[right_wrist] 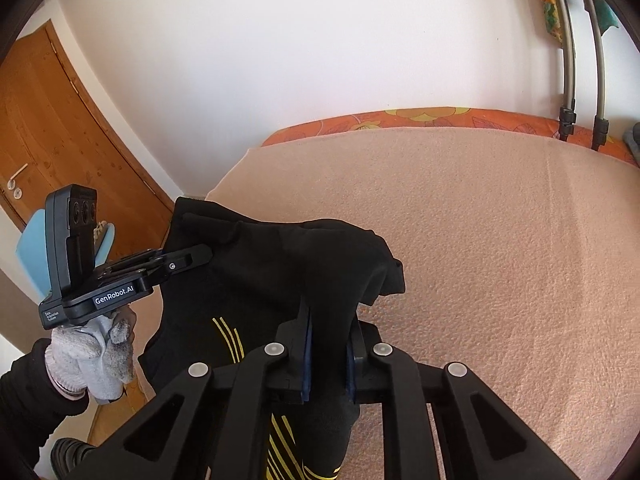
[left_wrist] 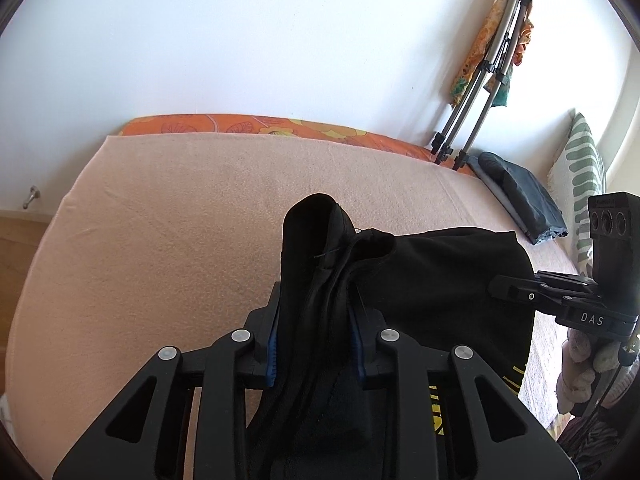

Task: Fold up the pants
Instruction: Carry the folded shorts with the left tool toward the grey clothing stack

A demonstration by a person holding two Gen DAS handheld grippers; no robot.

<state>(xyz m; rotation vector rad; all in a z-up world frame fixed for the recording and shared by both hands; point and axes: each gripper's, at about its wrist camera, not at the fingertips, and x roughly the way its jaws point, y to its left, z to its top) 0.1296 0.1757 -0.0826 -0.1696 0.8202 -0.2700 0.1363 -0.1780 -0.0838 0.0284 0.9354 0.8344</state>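
Observation:
The black pants point(left_wrist: 432, 280) with yellow stripes hang in the air above the bed, stretched between both grippers. My left gripper point(left_wrist: 316, 340) is shut on a bunched edge of the pants. My right gripper point(right_wrist: 328, 356) is shut on another bunched edge of the pants point(right_wrist: 280, 272). The right gripper also shows at the right of the left wrist view point(left_wrist: 516, 288), gripping the cloth. The left gripper shows at the left of the right wrist view point(right_wrist: 196, 258), held by a gloved hand. The lower part of the pants hangs out of sight.
A bed with a peach blanket point(left_wrist: 180, 220) lies below, an orange floral sheet point(left_wrist: 248, 126) along its far edge by the white wall. A folded dark garment point(left_wrist: 520, 196), a tripod point(left_wrist: 476, 108) and a striped pillow point(left_wrist: 580, 168) are at the right. A wooden door point(right_wrist: 52, 128) stands left.

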